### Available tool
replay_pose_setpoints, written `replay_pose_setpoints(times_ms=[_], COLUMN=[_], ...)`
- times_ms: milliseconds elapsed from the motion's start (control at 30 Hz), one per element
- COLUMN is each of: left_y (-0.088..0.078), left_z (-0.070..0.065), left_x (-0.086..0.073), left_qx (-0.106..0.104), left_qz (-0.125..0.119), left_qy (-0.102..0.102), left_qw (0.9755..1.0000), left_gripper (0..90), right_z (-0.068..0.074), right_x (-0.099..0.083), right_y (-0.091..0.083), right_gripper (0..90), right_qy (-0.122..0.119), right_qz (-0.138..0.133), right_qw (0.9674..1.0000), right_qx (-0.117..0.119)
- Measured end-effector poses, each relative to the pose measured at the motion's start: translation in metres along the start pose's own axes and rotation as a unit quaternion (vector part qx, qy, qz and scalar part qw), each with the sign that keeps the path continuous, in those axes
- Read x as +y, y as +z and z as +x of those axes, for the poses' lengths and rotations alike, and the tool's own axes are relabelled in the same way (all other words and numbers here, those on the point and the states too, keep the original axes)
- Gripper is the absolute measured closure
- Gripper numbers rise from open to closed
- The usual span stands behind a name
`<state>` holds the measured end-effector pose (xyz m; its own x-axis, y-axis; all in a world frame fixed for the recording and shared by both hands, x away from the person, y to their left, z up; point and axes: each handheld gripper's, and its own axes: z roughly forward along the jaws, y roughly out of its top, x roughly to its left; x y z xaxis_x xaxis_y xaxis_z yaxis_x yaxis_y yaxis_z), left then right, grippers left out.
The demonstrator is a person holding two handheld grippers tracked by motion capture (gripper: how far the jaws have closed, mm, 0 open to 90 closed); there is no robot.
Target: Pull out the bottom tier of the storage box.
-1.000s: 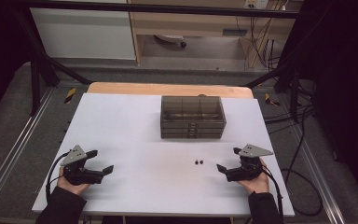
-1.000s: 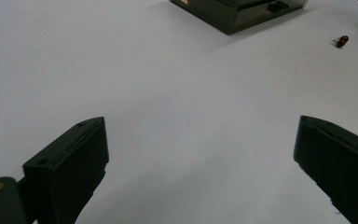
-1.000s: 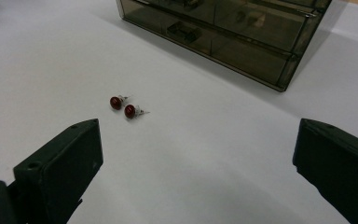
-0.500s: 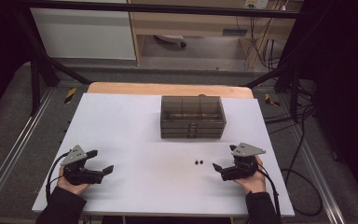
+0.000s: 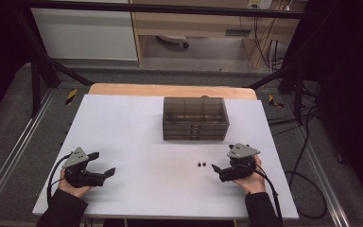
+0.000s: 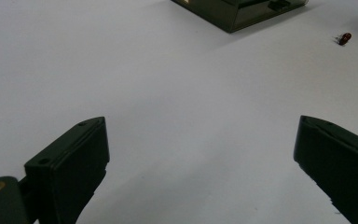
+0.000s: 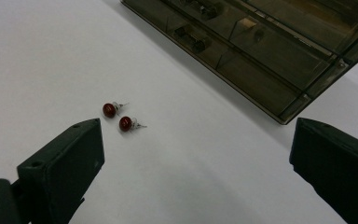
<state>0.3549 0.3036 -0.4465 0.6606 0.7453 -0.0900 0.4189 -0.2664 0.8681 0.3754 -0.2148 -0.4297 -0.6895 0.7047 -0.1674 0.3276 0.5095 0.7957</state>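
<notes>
Your right gripper, jaws wide apart, hovers near two red stud earrings lying just ahead of its left jaw, touching nothing. Your left gripper is spread too.

A white table carries a smoky translucent drawer organiser at its far middle; nearer and a little right lie two red stud earrings just beside each other, posts pointing right
</notes>
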Motion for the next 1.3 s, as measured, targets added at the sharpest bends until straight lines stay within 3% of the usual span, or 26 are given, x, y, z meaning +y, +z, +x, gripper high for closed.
replay_pose_setpoints(times_ms=[667,1033,1300], left_y=[0.000,0.000,0.001], left_z=[0.000,0.000,0.000], left_x=[0.000,0.000,0.000], left_qx=[0.001,0.002,0.002], left_qz=[0.001,0.001,0.003], left_qy=[0.000,0.002,0.003], left_qw=[1.0000,1.0000,1.0000], left_gripper=[3.5,3.5,3.6], right_z=[0.011,0.019,0.026], right_x=[0.019,0.031,0.038], right_y=[0.015,0.023,0.033], right_gripper=[5.7,7.9,11.3], right_qy=[-0.073,-0.119,-0.158], right_qz=[0.022,0.028,0.041], right_qw=[0.9966,0.9913,0.9844], right_qx=[-0.032,-0.051,-0.065])
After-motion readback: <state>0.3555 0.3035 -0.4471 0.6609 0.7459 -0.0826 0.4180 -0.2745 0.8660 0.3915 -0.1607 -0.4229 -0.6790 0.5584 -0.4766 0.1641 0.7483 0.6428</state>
